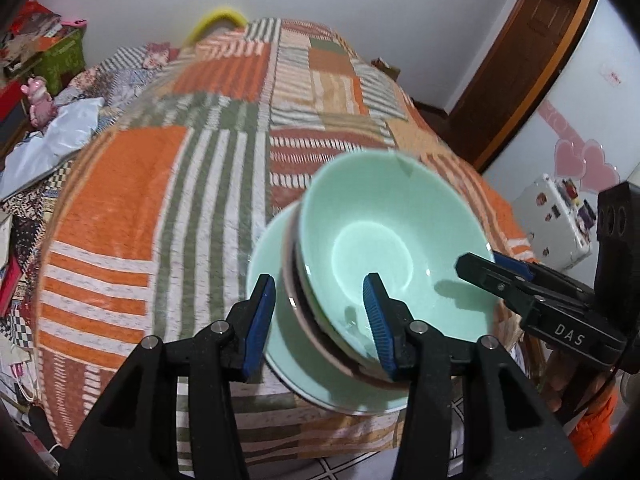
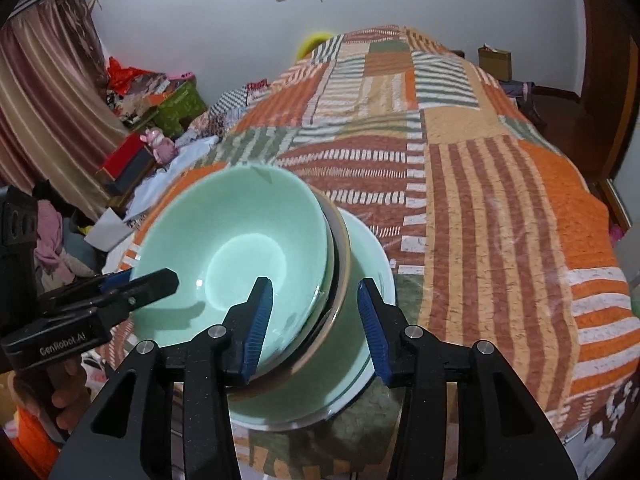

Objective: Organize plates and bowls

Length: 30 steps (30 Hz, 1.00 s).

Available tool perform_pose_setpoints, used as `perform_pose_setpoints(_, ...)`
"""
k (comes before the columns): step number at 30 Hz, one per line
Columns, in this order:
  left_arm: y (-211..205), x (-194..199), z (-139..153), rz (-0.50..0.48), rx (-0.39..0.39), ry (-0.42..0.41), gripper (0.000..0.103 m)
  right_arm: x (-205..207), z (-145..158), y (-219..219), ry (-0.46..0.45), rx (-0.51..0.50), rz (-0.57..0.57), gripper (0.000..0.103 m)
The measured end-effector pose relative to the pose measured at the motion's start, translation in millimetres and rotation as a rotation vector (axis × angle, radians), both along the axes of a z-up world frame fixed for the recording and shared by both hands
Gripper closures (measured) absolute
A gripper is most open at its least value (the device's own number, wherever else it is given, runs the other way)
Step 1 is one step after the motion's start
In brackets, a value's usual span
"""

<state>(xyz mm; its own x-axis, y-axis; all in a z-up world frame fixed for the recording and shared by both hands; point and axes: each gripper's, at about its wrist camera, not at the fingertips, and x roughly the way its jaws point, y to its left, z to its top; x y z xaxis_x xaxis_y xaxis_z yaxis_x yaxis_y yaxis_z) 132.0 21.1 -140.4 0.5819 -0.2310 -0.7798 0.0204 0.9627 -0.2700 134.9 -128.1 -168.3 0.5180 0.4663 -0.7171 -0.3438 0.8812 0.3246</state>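
Left tool (image 1: 319, 322): fingers apart, straddling the near-left edge of the stack; one blue pad sits inside the top bowl, the other outside over the plate. Not closed on anything that I can see.
Right tool (image 2: 316, 324): fingers likewise apart, straddling the stack's opposite near edge, one pad within the bowl, one outside. No clamping evident.
Top bowl (image 1: 384, 240): pale green, tilted toward the holder, nested in the stack. Whether either inner pad touches its wall, I cannot tell.
Middle piece (image 2: 340, 280): a darker, brown-rimmed dish seen only edge-on between bowl and plate; its kind is unclear.
Plate (image 1: 280, 344): pale green, at the bottom of the stack, overhanging the near edge of the bed.
Bed (image 2: 500, 208): covered with an orange, green and brown patchwork spread; it carries the stack at its near end.
Beyond the bed: cluttered boxes (image 2: 132, 160) and a pink figurine (image 1: 40, 100) on the far left side, white wall behind.
Step in hand: judged to be a two-sided approach to the stack, either settling it or preparing to lift it.
Next move calls for: both tools closing evenly on the rims, keeping the tilted bowl level.
Risk: the overhang and the tilt suggest the stack could slide off the near edge.
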Motion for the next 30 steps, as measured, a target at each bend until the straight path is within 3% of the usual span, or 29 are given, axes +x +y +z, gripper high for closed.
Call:
perform_pose_setpoints(4,5,-17,25,0.017,0.01,-0.081,0.058,-15,24,-1,-0.073,0.01,-0.004,0.062)
perform_pose_setpoints(10,-3,-57,73,0.027,0.075,-0.28,0.052,-46,64,-2,-0.226,0.033,-0.001,0.061)
perform_pose_setpoints(13,-7,-80,96,0.045,0.099,-0.392,0.05,-65,83,-2,-0.315,0.043,-0.013,0.052)
perform_pose_setpoints(16,-11,-100,112,0.052,0.126,-0.478,0.041,-84,100,-4,-0.4,0.053,-0.018,0.051)
perform_pose_setpoints(19,-15,-120,127,0.059,0.151,-0.568,0.034,-96,111,-5,-0.458,0.066,-0.031,0.034)
perform_pose_setpoints(24,-14,-142,140,0.068,0.148,-0.641,0.018,-111,122,-2,-0.557,0.044,-0.047,0.025)
perform_pose_setpoints(30,-13,-157,146,0.089,0.161,-0.697,0.004,-122,129,1,-0.632,0.023,-0.061,0.012)
